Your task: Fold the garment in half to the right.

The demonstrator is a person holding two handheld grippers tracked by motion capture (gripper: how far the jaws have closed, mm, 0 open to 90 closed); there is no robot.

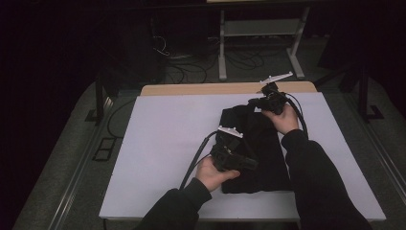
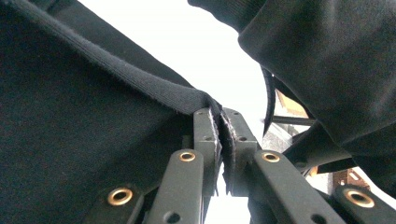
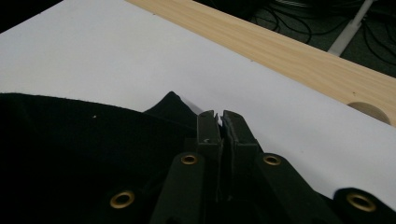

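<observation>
In the high view, we see a black garment (image 1: 256,153) lying folded on the white tabletop (image 1: 163,143), right of the frame's centre. The left gripper (image 1: 246,165) sits at the garment's lower left part, held by the left hand (image 1: 213,173). The right gripper (image 1: 256,103) is at the garment's upper edge, held by the right hand (image 1: 286,120).

In the left gripper view, we see the jaws pressed together at centre frame, clamping a ribbed hem (image 2: 140,79) of the garment, which runs from the upper left down to the jaw tips. A dark sleeve (image 2: 327,60) occupies the upper right.

In the right gripper view, the jaws are closed at centre frame, pinching the garment's edge (image 3: 170,105). A wooden strip (image 3: 289,51) crosses the upper right.
</observation>
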